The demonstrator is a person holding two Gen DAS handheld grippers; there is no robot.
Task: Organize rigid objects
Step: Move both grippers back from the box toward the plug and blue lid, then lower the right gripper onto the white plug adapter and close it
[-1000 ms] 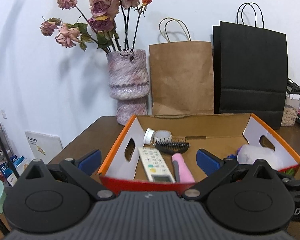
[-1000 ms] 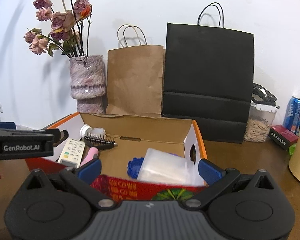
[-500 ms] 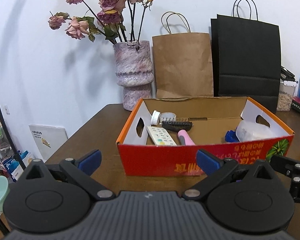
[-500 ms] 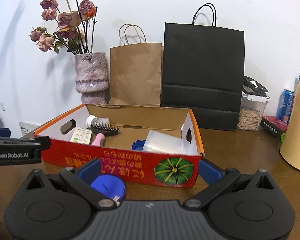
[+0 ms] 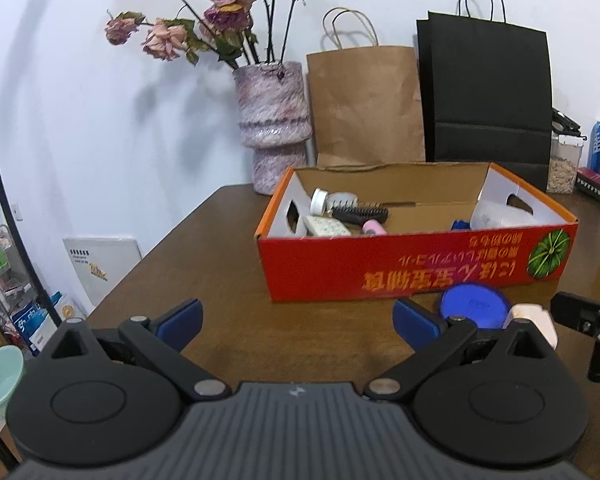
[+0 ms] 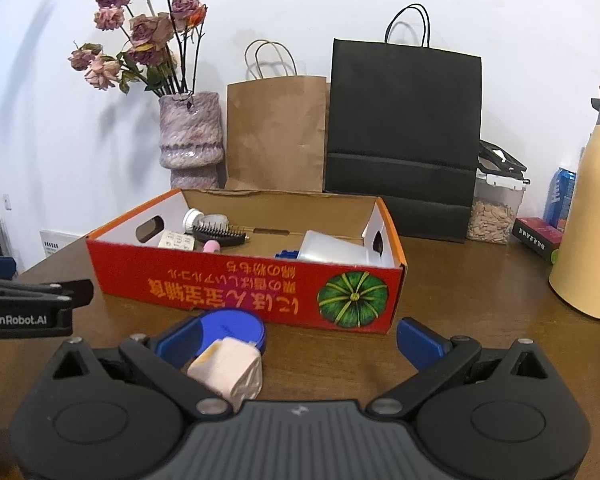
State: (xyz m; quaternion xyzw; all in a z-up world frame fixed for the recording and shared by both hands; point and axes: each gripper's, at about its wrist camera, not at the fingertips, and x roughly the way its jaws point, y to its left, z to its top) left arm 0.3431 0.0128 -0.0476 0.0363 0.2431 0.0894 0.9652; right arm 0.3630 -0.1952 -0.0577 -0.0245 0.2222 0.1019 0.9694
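A red cardboard box sits on a brown table, holding a hairbrush and a clear container. Before it lie a blue disc and a pale block. The right gripper hovers with its 2 blue-tipped fingers spread wide apart.

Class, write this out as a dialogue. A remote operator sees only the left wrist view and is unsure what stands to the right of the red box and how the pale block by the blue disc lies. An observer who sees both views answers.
Operator: What stands to the right of the red box? My picture cuts off there.
Observer: A tall cream flask with a grey lid stands upright on the table.
Operator: The pale block beside the blue disc is half hidden for me. How does it lie?
Observer: It lies tilted in front of the disc, covering its near edge, just inside the left finger of the right claw, which is open.
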